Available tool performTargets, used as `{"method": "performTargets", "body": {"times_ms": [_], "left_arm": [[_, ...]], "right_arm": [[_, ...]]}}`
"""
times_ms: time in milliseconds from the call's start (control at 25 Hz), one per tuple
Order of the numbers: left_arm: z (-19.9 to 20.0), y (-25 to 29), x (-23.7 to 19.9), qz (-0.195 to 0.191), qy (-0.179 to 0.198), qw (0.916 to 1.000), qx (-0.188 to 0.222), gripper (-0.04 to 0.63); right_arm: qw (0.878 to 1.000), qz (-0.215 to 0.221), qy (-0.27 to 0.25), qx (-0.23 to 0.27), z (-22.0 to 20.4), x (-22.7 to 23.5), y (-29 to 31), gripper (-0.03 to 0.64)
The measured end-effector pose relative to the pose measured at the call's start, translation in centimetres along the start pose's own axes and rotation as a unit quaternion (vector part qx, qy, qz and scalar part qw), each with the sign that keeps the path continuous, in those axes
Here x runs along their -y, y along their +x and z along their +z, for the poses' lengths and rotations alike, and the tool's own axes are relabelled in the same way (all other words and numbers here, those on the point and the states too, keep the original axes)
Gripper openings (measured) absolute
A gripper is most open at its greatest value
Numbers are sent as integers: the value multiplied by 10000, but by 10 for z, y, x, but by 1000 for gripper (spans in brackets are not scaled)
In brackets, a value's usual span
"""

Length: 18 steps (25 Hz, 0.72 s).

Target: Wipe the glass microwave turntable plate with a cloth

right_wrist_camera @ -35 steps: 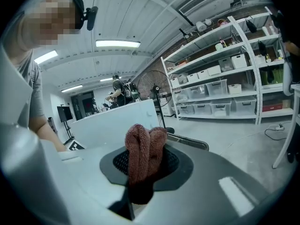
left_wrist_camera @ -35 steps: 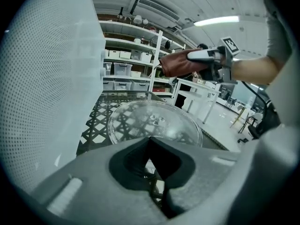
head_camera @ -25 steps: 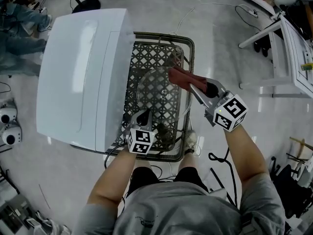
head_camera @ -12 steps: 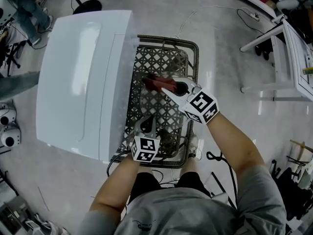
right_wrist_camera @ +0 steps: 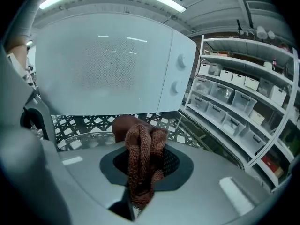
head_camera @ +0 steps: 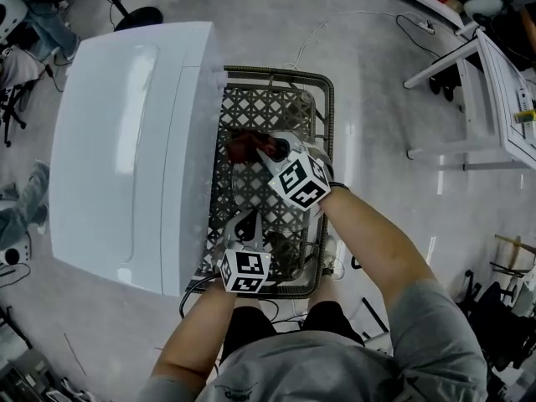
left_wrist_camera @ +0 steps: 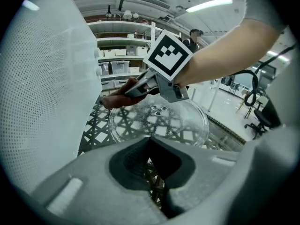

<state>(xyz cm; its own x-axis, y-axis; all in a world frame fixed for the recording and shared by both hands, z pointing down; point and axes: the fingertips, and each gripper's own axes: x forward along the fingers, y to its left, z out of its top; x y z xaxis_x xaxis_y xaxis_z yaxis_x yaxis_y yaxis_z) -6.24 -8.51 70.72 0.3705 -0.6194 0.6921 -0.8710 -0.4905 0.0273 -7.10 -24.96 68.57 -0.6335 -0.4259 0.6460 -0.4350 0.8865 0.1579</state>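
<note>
Lattice table (dark metal); white microwave, glass plate on it.

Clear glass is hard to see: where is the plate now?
In the left gripper view the glass plate lies on the metal lattice beside the white microwave, red cloth at its far rim.
</note>
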Motion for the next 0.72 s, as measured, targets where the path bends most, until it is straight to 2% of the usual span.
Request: {"method": "performTargets", "body": {"times_ms": [320,720], "left_arm": [[1,0,0,-24,-38,10000,-11,0],[1,1,-1,-12,-57,10000,-12,0]], "right_arm": [[9994,-191,-15,-274,-18,20,-17,69],[9952,-563,68,-797,-72,64,-74,69]]}}
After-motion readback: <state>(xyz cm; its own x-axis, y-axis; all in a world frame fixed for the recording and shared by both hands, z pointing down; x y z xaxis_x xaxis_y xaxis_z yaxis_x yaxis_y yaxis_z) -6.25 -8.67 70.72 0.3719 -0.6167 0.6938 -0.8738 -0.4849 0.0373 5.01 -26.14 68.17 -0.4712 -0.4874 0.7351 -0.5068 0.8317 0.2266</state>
